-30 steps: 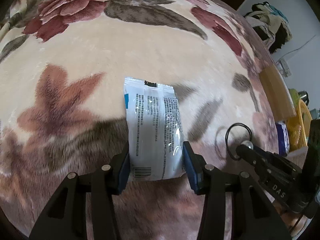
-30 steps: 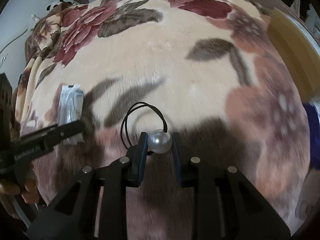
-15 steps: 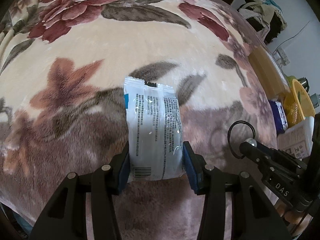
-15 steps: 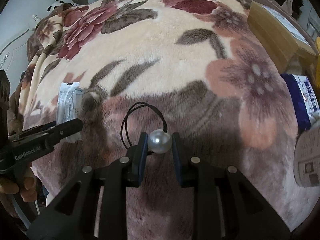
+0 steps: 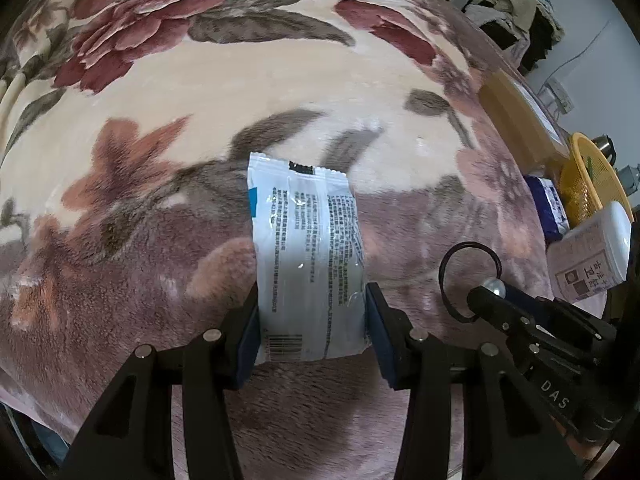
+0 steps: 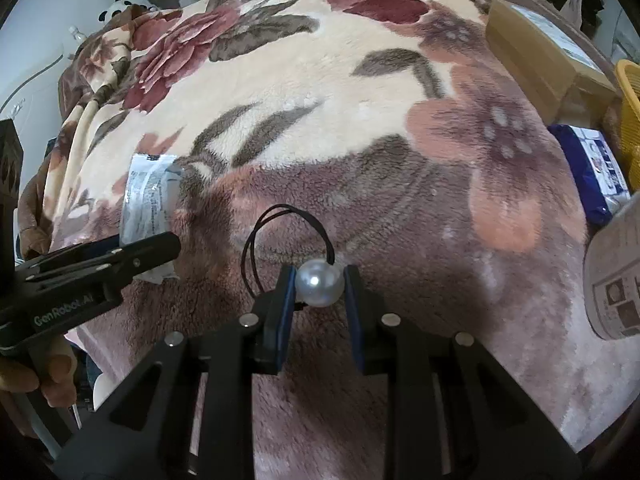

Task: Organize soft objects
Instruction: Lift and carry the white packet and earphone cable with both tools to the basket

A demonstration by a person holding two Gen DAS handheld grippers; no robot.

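Pointing steeply down over the blanket [image 5: 280, 92], both grippers side by side. Left gripper [image 5: 312, 320] gripping a white packet [image 5: 308, 256] across its lower half, jaws standing about halfway apart and pressing its two long edges; packet jutting forward from the jaws, hanging above the blanket's floral plush. Right gripper [image 6: 318, 284] pinching a pearl [image 6: 319, 283] between nearly closed jaws, with the hair tie [image 6: 288, 216] looping forward off the pearl, clear of the blanket. Seen from the right wrist, left gripper lying off to the left of the pearl, with fingers [image 6: 24, 372] of the person's hand wrapping its handle at the frame's edge.

Printing on the packet too small to read. Packet's far side hiding behind the left gripper in the right wrist view. Beyond the blanket's right edge, only partly showing: a cardboard box [image 6: 532, 48], a yellow basket [image 5: 588, 176], a blue pack [image 6: 592, 168] and a white printed container [image 5: 588, 256], all cropped by the frame. Clothes [image 5: 516, 12] piling dimly behind.
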